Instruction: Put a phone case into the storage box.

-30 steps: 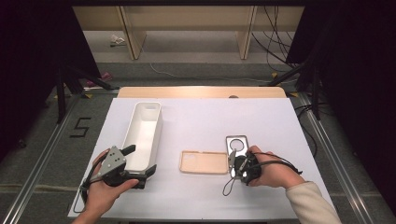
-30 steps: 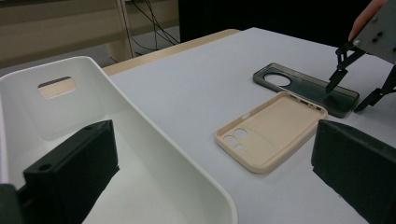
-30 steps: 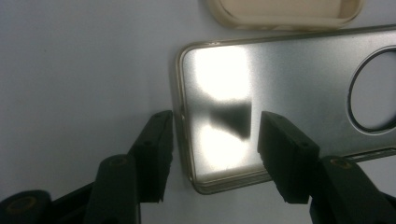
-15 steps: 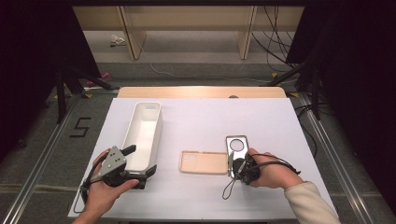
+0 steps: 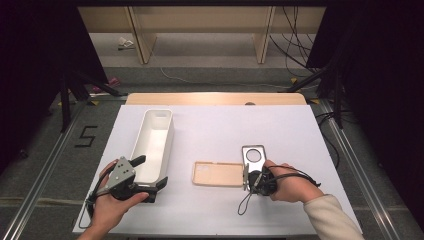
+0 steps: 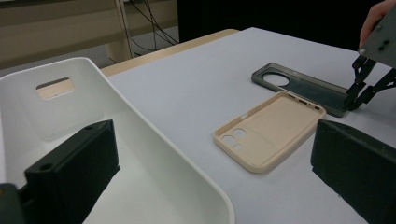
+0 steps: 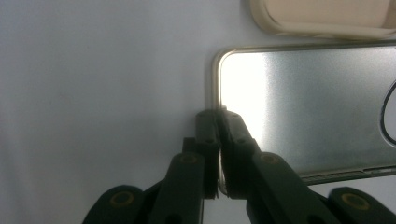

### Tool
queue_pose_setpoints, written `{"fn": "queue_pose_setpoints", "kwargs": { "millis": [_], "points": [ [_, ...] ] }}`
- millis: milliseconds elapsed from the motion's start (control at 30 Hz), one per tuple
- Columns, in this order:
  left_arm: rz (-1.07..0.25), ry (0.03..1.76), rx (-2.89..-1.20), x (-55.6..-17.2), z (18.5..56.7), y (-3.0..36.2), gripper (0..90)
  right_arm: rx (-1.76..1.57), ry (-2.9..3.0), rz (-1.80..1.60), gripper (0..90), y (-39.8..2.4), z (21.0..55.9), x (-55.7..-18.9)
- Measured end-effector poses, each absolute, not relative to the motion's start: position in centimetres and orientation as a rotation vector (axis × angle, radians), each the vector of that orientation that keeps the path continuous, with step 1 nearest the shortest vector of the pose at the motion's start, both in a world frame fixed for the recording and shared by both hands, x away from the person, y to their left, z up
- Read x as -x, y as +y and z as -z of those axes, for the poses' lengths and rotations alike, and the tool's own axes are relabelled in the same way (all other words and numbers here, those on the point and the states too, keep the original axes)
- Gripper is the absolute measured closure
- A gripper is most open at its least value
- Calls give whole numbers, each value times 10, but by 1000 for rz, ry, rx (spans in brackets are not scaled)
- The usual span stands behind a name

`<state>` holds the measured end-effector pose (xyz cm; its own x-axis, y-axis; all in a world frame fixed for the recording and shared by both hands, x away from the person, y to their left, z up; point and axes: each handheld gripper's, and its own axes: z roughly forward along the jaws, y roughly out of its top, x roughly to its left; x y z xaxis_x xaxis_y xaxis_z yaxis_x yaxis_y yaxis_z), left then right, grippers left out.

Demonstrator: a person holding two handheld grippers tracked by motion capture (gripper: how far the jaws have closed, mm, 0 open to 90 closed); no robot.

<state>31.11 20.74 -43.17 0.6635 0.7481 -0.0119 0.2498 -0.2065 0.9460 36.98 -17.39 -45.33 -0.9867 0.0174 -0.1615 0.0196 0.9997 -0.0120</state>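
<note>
Since a second ago the right gripper's (image 7: 218, 116) jaws have just been closing and now pinch the near short edge of the grey phone case (image 5: 253, 159), a dark translucent shell with a round camera hole, flat on the white table (image 5: 220, 130). Just beside it lies a beige phone case (image 5: 218, 173), hollow side up. The left gripper (image 5: 150, 172) has its jaws wide apart at the white bin's (image 5: 155, 135) near end, holding nothing.
</note>
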Motion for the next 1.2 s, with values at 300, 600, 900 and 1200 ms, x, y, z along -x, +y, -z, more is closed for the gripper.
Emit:
{"fn": "queue_pose_setpoints", "kwargs": {
  "millis": [300, 600, 900, 1200],
  "points": [
    [-559, 803, -1767, -311, 432, 208, 5, -43, 2982, -26, 881, -177, 452, -371],
    [-561, 803, -1766, -311, 431, 208, 5, -112, 2979, -120, 881, -184, 441, -371],
    [-561, 807, -1761, -311, 431, 209, 8, -197, 2941, -252, 881, -193, 431, -374],
    [-561, 806, -1760, -311, 431, 208, 9, -282, 2886, -396, 882, -198, 428, -373]
  ]
}}
